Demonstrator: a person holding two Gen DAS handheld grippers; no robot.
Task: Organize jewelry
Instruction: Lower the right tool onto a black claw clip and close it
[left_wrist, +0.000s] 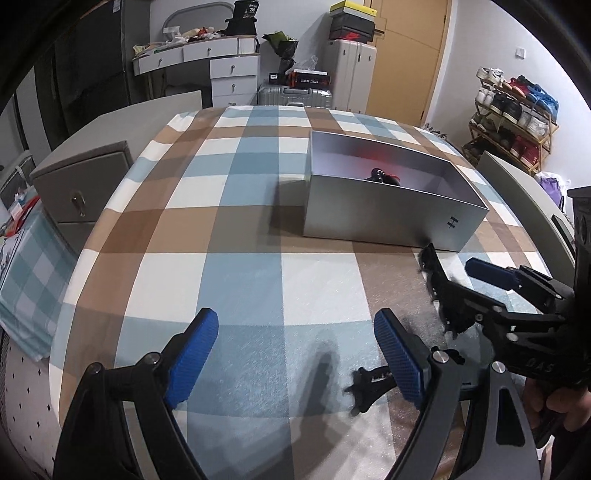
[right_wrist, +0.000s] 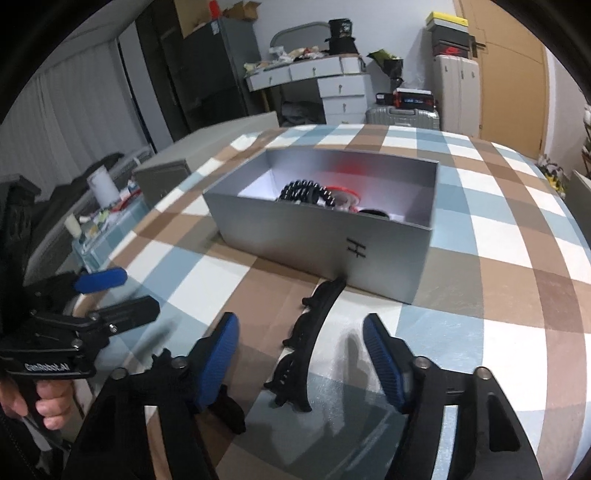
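Between my right gripper's (right_wrist: 301, 360) spread pads lies a long black hair claw (right_wrist: 308, 354), untouched, on the checked cloth (right_wrist: 498, 240) just before the silver box (right_wrist: 295, 236). Only this view shows beads (right_wrist: 303, 192) inside. My left gripper (left_wrist: 295, 356) gapes wide, empty, a smaller black clip (left_wrist: 369, 386) beside its right pad.

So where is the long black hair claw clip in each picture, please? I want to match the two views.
Left wrist view: the long black hair claw clip lies at the right, on the checked cloth, partly behind the right gripper.
Right wrist view: it lies at lower centre, between the open blue fingers of the right gripper.
Shared landmark: the silver box, just beyond the clip's far tip.
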